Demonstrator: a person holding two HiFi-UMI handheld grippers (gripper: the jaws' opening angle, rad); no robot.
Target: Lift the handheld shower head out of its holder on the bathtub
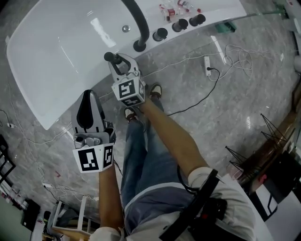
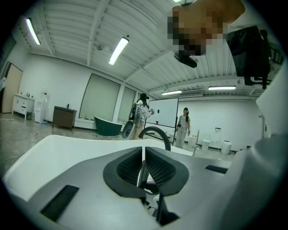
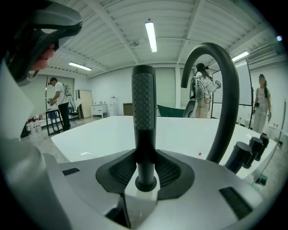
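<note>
Shower head [image 3: 144, 103]: black upright cylinder, dimpled top, centre frame; right tongs [image 3: 145, 164] clamp its stem; left tongs [image 2: 143, 165] closed, empty.

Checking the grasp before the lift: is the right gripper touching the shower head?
Touching. The right gripper view shows the shower head standing upright between the pads of the right gripper. Both pads sit flush against its stem, with no gap on either side.

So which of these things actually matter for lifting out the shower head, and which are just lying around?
Part of the job: shower head, right gripper closed on it, bathtub.
Just lying about: tap, knobs, bottles, power strip; left gripper, shut and empty.
</note>
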